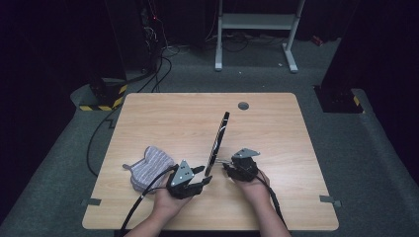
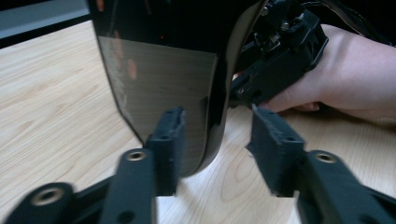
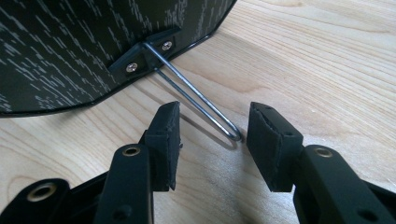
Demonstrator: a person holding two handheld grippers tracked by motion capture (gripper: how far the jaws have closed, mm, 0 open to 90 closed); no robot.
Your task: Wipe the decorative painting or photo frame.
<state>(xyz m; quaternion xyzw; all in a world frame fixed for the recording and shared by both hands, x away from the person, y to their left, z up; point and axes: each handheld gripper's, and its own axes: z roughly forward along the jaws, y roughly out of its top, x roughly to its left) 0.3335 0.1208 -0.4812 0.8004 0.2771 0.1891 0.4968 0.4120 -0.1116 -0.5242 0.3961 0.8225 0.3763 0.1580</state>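
The striped cloth (image 1: 148, 165) lies left of the mirror (image 1: 219, 140), which stands on the worktop (image 1: 168, 118). The left tongs (image 2: 217, 133) straddle its lower edge, not yet pressing. The right tongs (image 3: 212, 135) are open around its wire stand (image 3: 201, 105). Steadying step; next, the tongs must close firmly.

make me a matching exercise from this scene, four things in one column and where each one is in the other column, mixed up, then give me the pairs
Things
1. black panel
2. striped cloth
3. wire stand
4. grey round cap

Places
A. set in the table near its far edge
B. crumpled at the near left of the table
C. standing on edge at the table's middle
D. screwed to the panel's patterned back, its loop on the wood

Pairs: 1-C, 2-B, 3-D, 4-A
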